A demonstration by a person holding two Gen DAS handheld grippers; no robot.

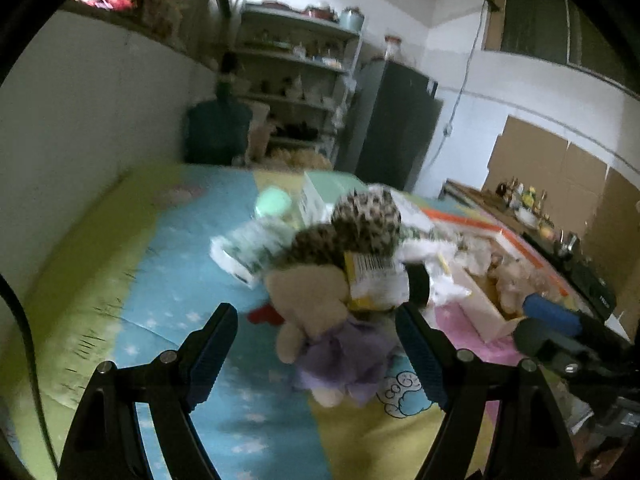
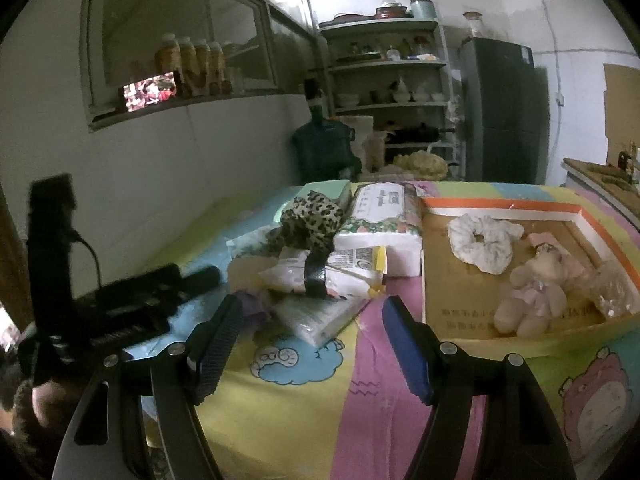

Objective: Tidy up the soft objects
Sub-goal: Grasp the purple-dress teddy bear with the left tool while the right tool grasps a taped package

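A beige teddy bear in a purple dress (image 1: 320, 332) lies on the colourful mat, just ahead of my open, empty left gripper (image 1: 316, 320). Behind it lie a leopard-print cloth (image 1: 360, 220) and tissue packs (image 1: 256, 248). In the right wrist view my right gripper (image 2: 310, 312) is open and empty, above a small tissue packet (image 2: 320, 316). The pile holds a leopard cloth (image 2: 312, 216), a large tissue pack (image 2: 380, 220) and a black band (image 2: 314, 276). The cardboard box (image 2: 448, 296) to the right holds a white scrunchie (image 2: 480, 244) and a pink-dressed bear (image 2: 536, 292).
The left gripper's body (image 2: 120, 300) shows at the left of the right wrist view. The right gripper's blue-padded finger (image 1: 552, 316) shows at the right of the left wrist view. A wall runs along the mat's left edge. A shelf unit (image 2: 392, 92) and dark fridge (image 2: 504, 108) stand behind.
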